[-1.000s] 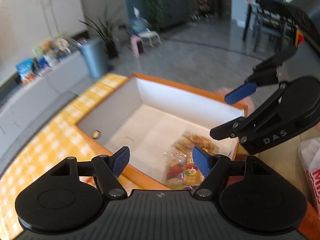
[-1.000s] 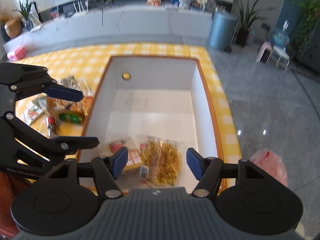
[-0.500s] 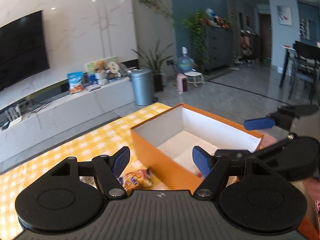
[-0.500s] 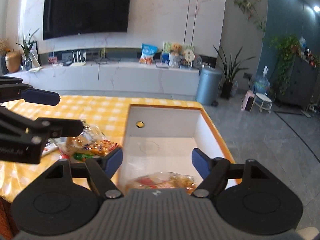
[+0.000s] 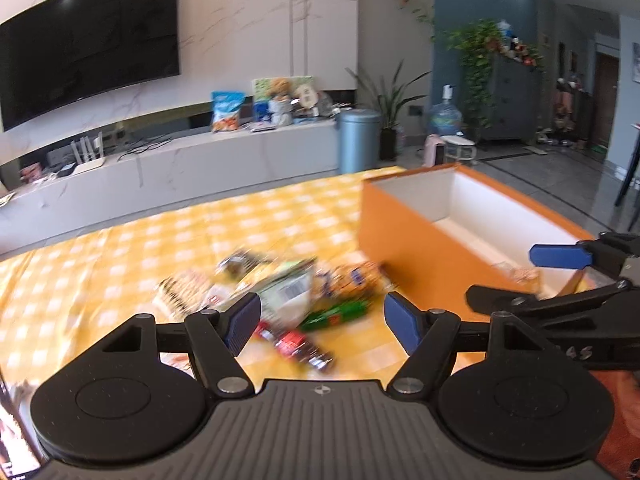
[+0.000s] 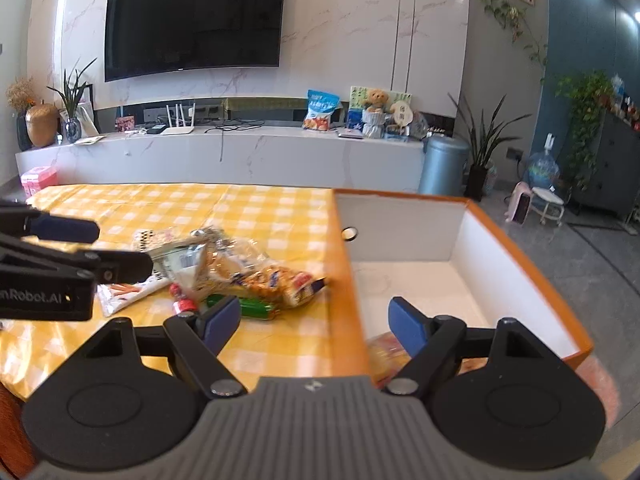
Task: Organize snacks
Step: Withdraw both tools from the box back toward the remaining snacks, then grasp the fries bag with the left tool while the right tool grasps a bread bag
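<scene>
A pile of snack packets point(image 5: 296, 288) lies on the yellow checked tablecloth, also in the right wrist view point(image 6: 224, 268). An orange box with white inside point(image 5: 404, 232) stands to its right; the right wrist view shows its wall point(image 6: 400, 220) and a snack packet point(image 6: 386, 350) at its near end. My left gripper point(image 5: 320, 322) is open and empty, above the near edge of the pile. My right gripper point(image 6: 314, 322) is open and empty, over the box's near left corner. The right gripper shows at the left view's right edge point(image 5: 560, 276).
A green packet point(image 6: 240, 306) and a small red-capped bottle point(image 6: 182, 304) lie at the pile's front. Table edge runs at the left in the right wrist view. A white TV bench point(image 6: 240, 156), a blue bin point(image 6: 442, 166) and plants stand behind.
Both grippers have lifted and swung left from looking down into the box to facing the snack pile on the cloth. Both stayed open and empty.
</scene>
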A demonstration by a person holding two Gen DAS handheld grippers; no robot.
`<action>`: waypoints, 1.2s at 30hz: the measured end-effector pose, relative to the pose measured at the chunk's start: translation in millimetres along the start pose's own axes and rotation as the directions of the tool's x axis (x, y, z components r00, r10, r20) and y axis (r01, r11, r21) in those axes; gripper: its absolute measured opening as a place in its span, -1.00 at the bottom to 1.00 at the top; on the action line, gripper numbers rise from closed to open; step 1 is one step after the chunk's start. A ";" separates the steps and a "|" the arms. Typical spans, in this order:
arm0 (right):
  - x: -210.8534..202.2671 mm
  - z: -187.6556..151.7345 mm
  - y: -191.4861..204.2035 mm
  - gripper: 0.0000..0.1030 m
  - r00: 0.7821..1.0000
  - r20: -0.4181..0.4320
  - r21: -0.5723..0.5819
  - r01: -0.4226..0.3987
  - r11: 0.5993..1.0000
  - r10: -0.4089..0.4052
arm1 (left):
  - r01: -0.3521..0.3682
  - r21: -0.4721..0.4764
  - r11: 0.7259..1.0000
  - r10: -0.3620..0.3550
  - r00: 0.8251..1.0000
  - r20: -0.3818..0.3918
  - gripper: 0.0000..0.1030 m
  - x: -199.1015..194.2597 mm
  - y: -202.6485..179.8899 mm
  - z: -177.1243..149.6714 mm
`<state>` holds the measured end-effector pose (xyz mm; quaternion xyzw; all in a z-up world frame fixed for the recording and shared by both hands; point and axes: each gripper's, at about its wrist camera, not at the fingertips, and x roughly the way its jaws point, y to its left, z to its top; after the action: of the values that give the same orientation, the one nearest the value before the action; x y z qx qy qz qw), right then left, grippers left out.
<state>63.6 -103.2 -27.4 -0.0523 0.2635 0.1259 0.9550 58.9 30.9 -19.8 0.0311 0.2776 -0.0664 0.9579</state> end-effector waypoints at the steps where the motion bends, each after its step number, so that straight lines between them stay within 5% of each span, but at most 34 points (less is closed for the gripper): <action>1: 2.1 -1.4 2.5 0.54 1.000 -0.003 0.003 -0.010 1.000 0.010 | -0.005 -0.003 1.000 0.005 1.000 0.000 0.63 -0.3 3.2 -3.6; 12: 31.2 -5.3 35.7 0.48 0.996 -0.032 -0.061 -0.085 0.995 0.083 | -0.023 -0.003 1.000 0.023 1.000 0.005 0.63 -1.5 34.0 -21.6; 18: 56.3 5.3 32.8 0.19 0.996 -0.069 -0.075 -0.059 0.995 0.054 | -0.046 0.051 0.998 0.047 0.999 -0.004 0.73 17.9 36.6 -18.4; 23: 74.1 12.2 33.2 0.18 0.996 -0.071 -0.084 -0.053 0.995 0.047 | -0.008 -0.006 1.000 0.007 1.000 -0.014 0.78 33.1 45.6 -14.2; 30: 106.0 13.6 46.2 0.16 0.993 -0.114 -0.248 -0.060 0.967 0.032 | -0.010 -0.022 1.000 0.009 0.999 -0.039 0.84 57.2 48.5 -0.5; 36: 131.3 14.7 51.2 0.16 0.989 -0.144 -0.296 -0.022 0.955 -0.022 | 0.012 0.051 0.999 -0.008 0.998 -0.069 0.86 77.0 45.5 1.1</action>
<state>166.0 -23.5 -84.4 -0.2042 0.3107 0.1599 0.9144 130.6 67.3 -59.1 0.0566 0.3088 -0.0773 0.9463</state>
